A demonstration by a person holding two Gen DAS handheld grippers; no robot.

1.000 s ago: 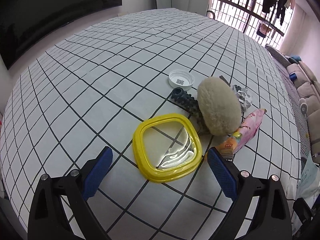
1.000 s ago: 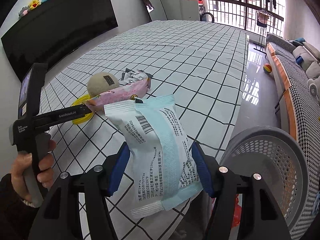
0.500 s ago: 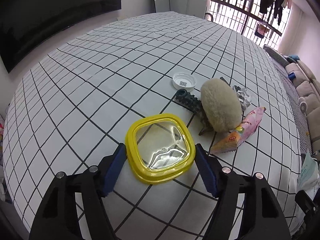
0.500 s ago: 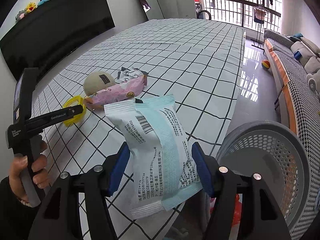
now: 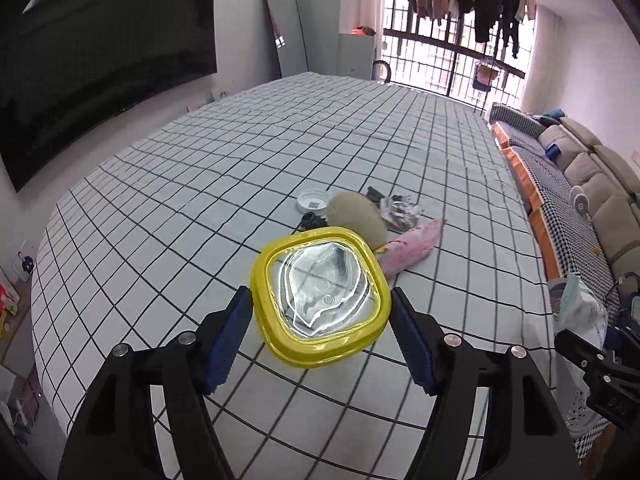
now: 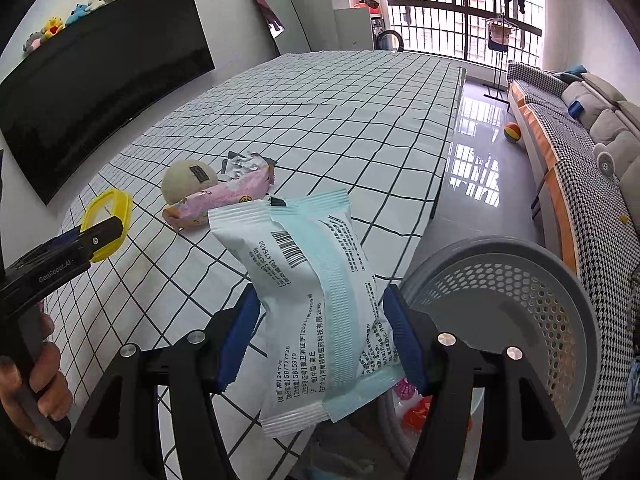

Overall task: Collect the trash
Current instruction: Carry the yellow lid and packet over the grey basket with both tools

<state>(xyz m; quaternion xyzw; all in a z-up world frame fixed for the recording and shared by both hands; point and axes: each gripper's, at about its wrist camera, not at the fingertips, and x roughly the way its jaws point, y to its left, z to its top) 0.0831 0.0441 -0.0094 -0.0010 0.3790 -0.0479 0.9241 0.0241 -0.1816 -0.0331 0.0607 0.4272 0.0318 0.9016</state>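
Checked tablecloth (image 5: 200, 200) under us; our left gripper (image 5: 322, 320) clamps the yellow lid (image 5: 320, 292), lifted, hiding the black brush beyond. Our right gripper (image 6: 320, 332) pinches the mask packet (image 6: 316, 300), long axis pointing away, its bottom edge cut off by the fingers, beside the grey basket (image 6: 520, 280).

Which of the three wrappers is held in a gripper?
The white and light-blue packet with a barcode, shut between the right gripper's pads. The pink wrapper and the crumpled silver one lie on the table.
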